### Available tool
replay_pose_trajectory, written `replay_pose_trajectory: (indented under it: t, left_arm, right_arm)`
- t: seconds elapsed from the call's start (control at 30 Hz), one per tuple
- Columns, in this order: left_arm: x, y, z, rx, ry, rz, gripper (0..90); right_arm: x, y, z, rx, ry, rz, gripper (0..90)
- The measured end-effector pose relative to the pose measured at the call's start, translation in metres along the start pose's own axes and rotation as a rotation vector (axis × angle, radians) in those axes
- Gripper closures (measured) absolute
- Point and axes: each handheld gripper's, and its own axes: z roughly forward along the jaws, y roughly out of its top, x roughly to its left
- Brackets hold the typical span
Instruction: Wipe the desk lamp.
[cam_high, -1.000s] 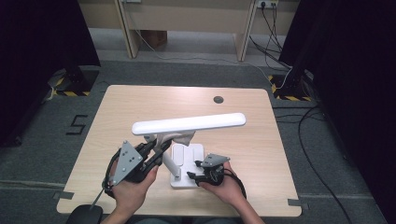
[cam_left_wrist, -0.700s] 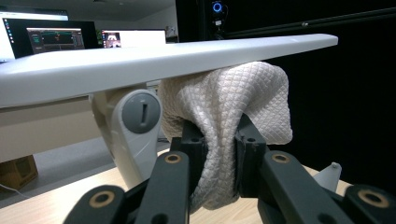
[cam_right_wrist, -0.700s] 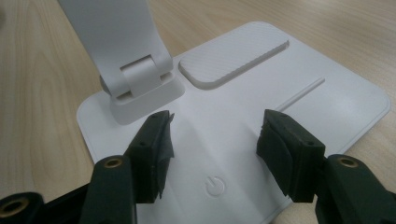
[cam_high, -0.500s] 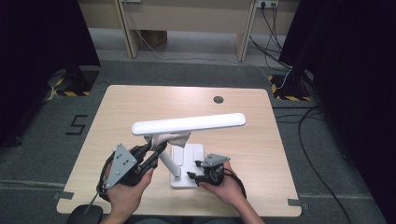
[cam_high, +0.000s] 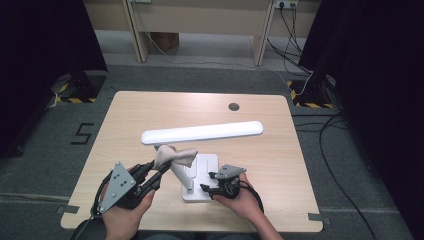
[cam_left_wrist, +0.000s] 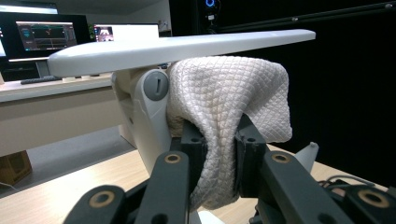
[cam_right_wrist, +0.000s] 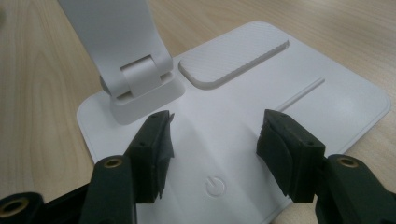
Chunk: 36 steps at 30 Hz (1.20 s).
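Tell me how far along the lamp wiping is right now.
Mid-job, by the look of it. Done: the left tool is shut on the cloth. In hand: the cloth is pressed against the lamp's arm by the hinge, under the light bar, while the open right tool sits on the lamp base, apparently steadying it. Which surfaces are already wiped can't be told.

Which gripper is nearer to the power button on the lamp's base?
Right. The right gripper hangs open just over the power button. The left gripper is up by the lamp's hinge, shut on the cloth.
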Motion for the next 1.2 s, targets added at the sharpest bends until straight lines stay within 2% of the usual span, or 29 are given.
replay_pose_trajectory:
  t: [0.07, 0.13, 0.3, 0.4, 0.57, 0.67, 0.83, 1.03, 1.2]
  left_arm:
    - [0.0, -0.001, -0.006, 0.008, -0.002, -0.009, 77.6]
    - [0.001, 0.0, -0.01, -0.004, -0.006, 0.011, 77.6]
    - [0.009, 0.0, -0.026, -0.003, 0.001, 0.011, 77.5]
    - [0.017, -0.001, -0.036, 0.002, 0.018, 0.009, 77.4]
    - [0.044, -0.006, -0.046, 0.044, 0.055, 0.018, 77.3]
    - [0.058, -0.008, -0.043, 0.047, 0.049, -0.002, 77.3]
    - [0.067, -0.009, -0.029, 0.048, 0.012, -0.01, 77.1]
    - [0.072, -0.005, -0.019, 0.042, -0.009, -0.011, 76.9]
    - [0.066, -0.004, -0.018, 0.049, -0.048, 0.0, 76.9]
  right_arm:
    - [0.0, 0.0, 0.0, 0.001, 0.0, 0.0, 43.8]
    - [0.0, 0.0, 0.0, 0.002, -0.001, -0.001, 43.8]
    - [0.0, 0.0, 0.0, 0.002, -0.002, -0.001, 43.8]
    - [0.0, 0.0, 0.0, -0.001, -0.002, -0.004, 43.8]
    - [0.0, 0.0, 0.0, 0.0, -0.002, 0.0, 43.9]
    - [0.0, 0.0, 0.0, -0.001, -0.003, 0.002, 43.8]
    - [-0.001, 0.0, 0.0, -0.001, -0.005, 0.006, 43.8]
    - [-0.001, 0.0, 0.0, -0.001, -0.005, 0.007, 43.8]
    - [0.0, 0.0, 0.0, 0.001, -0.005, 0.005, 43.8]
